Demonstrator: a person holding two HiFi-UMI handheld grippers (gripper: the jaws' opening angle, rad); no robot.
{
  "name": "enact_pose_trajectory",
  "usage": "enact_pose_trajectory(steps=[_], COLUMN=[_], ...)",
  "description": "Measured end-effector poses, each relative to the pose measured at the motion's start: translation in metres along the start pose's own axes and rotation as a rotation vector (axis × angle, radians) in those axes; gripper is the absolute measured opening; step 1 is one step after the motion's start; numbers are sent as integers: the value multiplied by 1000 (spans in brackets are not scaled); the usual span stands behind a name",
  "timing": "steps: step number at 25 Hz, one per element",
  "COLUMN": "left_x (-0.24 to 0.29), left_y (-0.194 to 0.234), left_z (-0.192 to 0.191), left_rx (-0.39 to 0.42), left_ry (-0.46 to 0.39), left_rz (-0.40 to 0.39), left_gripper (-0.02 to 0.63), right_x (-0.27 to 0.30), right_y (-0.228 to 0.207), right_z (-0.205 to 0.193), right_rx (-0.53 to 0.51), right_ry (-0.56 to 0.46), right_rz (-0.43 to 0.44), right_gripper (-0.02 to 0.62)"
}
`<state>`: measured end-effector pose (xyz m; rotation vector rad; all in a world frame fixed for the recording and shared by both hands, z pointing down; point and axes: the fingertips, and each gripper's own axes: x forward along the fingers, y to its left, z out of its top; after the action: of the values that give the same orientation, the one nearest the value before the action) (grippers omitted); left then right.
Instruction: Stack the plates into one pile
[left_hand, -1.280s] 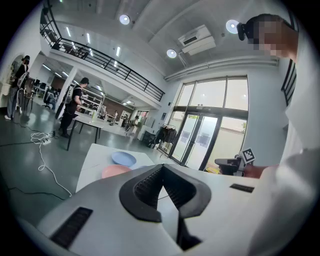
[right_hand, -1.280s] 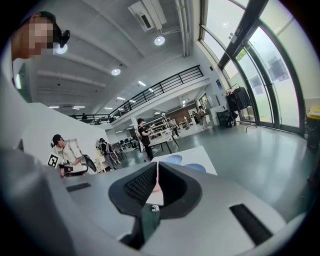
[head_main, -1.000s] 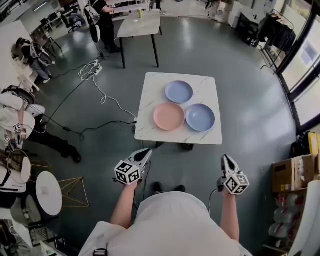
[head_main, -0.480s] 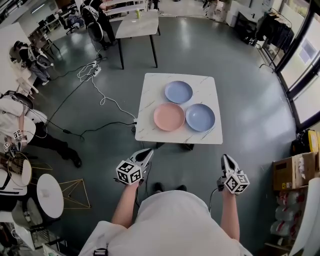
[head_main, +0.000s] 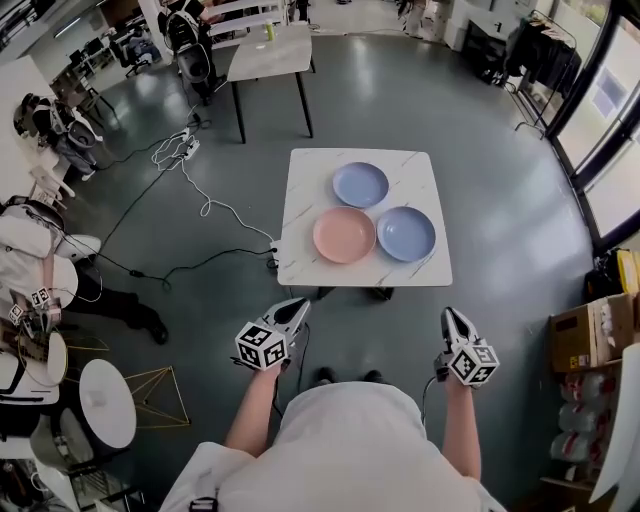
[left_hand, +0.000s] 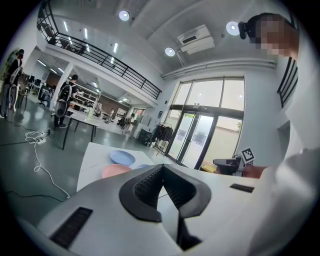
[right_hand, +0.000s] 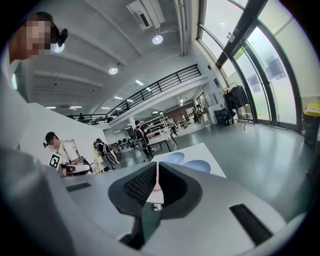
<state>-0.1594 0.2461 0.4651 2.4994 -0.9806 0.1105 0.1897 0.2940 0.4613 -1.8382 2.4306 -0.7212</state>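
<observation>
Tabletop holds pink plate and two blue plates flat, face-up; left gripper and right gripper fingers pressed together.

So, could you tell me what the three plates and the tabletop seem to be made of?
The pink plate, the far blue plate and the near blue plate look like matte plastic or melamine: flat pastel colour, no glare; possibly ceramic. The tabletop looks like marble or marble-print laminate: white with grey veins.

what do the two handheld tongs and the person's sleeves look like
The left tongs and right tongs each have pale grey bodies tapering to a point, black ribbed pads, and a white cube with black square markers. The person wears a white short-sleeved shirt.
</observation>
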Motion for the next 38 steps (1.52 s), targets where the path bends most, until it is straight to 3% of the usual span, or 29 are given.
enact_pose_trajectory(steps=[5, 15, 23, 38], left_x=[-6, -10, 4, 76], left_y=[6, 16, 29, 60], left_z=[-7, -23, -21, 0], left_rx=[48, 28, 18, -27], left_ry=[33, 57, 70, 65], left_rz=[-10, -23, 2, 75], left_gripper=[12, 12, 12, 12], right_x=[3, 14, 35, 119], right_y=[15, 29, 16, -44], right_z=[-10, -26, -33, 1], right_rx=[-2, 6, 14, 26], right_ry=[8, 55, 104, 143], right_rz=[-9, -17, -3, 64], right_gripper=[31, 31, 31, 31])
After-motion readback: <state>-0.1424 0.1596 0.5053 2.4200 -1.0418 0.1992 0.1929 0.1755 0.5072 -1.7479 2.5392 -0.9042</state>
